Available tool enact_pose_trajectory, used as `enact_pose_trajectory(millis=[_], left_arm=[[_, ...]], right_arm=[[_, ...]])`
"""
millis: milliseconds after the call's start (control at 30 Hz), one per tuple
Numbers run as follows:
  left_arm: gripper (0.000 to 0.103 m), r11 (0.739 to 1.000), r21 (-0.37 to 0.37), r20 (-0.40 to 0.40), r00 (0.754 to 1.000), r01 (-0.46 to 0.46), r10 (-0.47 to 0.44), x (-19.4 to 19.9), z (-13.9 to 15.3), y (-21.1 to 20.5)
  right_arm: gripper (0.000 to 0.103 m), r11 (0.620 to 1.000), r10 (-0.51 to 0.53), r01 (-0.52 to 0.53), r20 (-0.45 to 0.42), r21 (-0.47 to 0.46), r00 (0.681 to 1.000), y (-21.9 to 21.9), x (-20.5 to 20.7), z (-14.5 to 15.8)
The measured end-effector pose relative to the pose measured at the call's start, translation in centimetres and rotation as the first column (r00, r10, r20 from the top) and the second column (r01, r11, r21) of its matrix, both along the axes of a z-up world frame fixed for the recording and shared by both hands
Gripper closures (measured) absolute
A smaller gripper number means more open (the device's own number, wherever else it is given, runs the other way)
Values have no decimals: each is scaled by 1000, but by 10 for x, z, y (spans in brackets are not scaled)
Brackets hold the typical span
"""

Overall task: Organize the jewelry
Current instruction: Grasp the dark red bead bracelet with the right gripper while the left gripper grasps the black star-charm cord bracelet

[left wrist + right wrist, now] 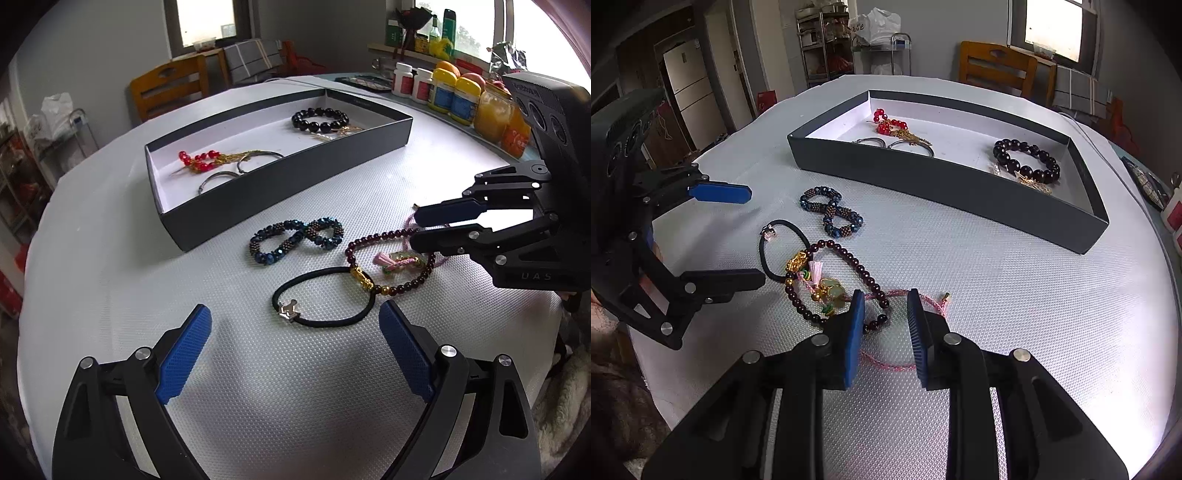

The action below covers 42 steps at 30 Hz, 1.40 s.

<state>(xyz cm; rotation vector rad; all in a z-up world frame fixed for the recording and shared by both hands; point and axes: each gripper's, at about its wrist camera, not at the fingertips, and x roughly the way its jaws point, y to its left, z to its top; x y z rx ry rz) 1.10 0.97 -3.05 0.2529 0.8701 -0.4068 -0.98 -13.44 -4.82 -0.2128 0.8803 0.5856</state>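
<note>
A dark box [280,188] [945,181] holds red beads [195,160], silver hoops [236,171] and a black bead bracelet [319,120] [1027,160]. On the white mat lie a blue beaded bracelet [295,238] [831,210], a black hair tie with a silver charm [321,301] [779,245], a maroon bead bracelet [391,258] [846,284] and a pink cord bracelet [399,260] [897,295]. My left gripper [295,332] [746,236] is open wide in front of the hair tie. My right gripper [886,310] [417,229] is open, its jaws astride the pink cord.
The mat covers a round table [1034,295]. Jars and bottles [454,96] line the far right edge in the left wrist view. A wooden chair [166,88] [997,68] stands behind the table.
</note>
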Motion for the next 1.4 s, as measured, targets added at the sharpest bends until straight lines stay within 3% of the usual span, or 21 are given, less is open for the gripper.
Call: enact_pose_trajectory(millis=[100,633,733,800,900,1033,1100,1167,1400], left_arm=[[9,1000,11,-3,1000,16,-16,0,-2,-4],[11,999,3,11,999,34,-34,2,1,-10],[26,999,-33,0,1000,-8,8,9,5,-4],[45,999,-44,-20,999,-26,25,14,4,-2],[59,999,-38,-43,999,-21,19,16,0,-5],[62,1000,-12,-35,999,-22,22,14,-1,-6],[78,1000,-4,-25,1000,-12,12,12,-1,-7],[87,1000,9,-16,1000,2,-1,10,-1,-9],[91,999,34,8,1000,9,-10,9,2,-10]], right_arm=[[97,1000,3,-3,0,-1,1000,0,0,0],[97,991,-22,16,47,136,999,-24,-5,33],[97,992,-16,11,43,126,999,-22,-5,31],[97,993,-15,11,38,120,999,-21,-4,29],[97,993,-16,12,34,117,999,-21,-4,27],[97,994,-15,11,33,111,999,-21,-4,25],[97,994,-17,14,32,111,999,-21,-4,25],[97,993,-18,14,30,114,999,-21,-3,24],[97,992,-4,-1,41,126,999,-20,-5,30]])
